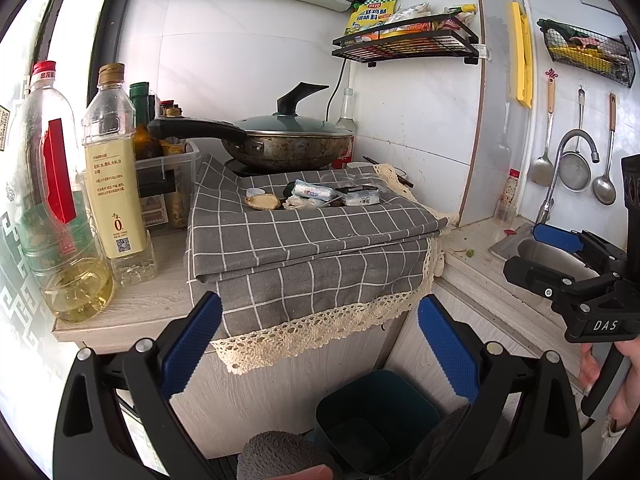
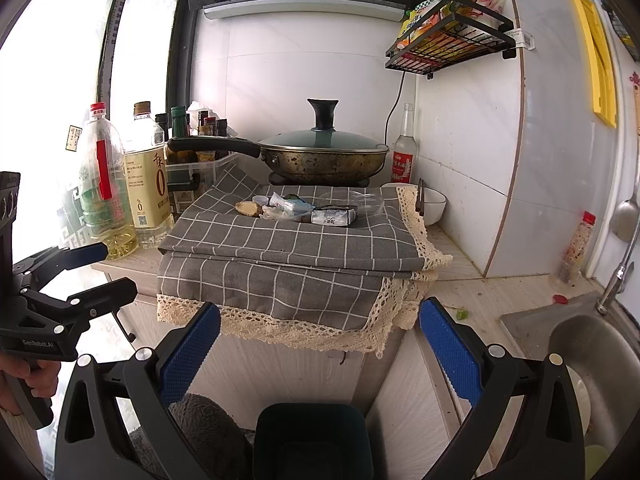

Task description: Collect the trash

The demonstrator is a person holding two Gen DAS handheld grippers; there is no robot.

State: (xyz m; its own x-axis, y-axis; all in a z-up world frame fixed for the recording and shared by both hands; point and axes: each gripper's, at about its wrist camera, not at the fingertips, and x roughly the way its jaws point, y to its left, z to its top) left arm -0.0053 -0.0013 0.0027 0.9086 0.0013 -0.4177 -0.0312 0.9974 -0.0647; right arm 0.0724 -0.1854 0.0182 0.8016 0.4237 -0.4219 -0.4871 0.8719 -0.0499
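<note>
A small heap of trash [image 1: 316, 196] lies on the grey checked cloth [image 1: 304, 240] in front of the pan: crumpled wrappers, a brown scrap, a clear plastic lid. It also shows in the right wrist view [image 2: 304, 210]. A dark green bin [image 1: 376, 420] stands on the floor below the counter, also in the right wrist view [image 2: 312, 440]. My left gripper [image 1: 320, 352] is open and empty, short of the cloth's front edge. My right gripper [image 2: 320, 352] is open and empty, likewise back from the counter; it appears at the right of the left wrist view [image 1: 560, 256].
A lidded pan [image 1: 288, 144] sits behind the trash. Oil bottles [image 1: 116, 176] and sauce bottles stand at left. A white bowl [image 2: 432, 204] is right of the cloth. A sink [image 2: 592, 360] with a tap lies at right. Wire racks and ladles hang on the wall.
</note>
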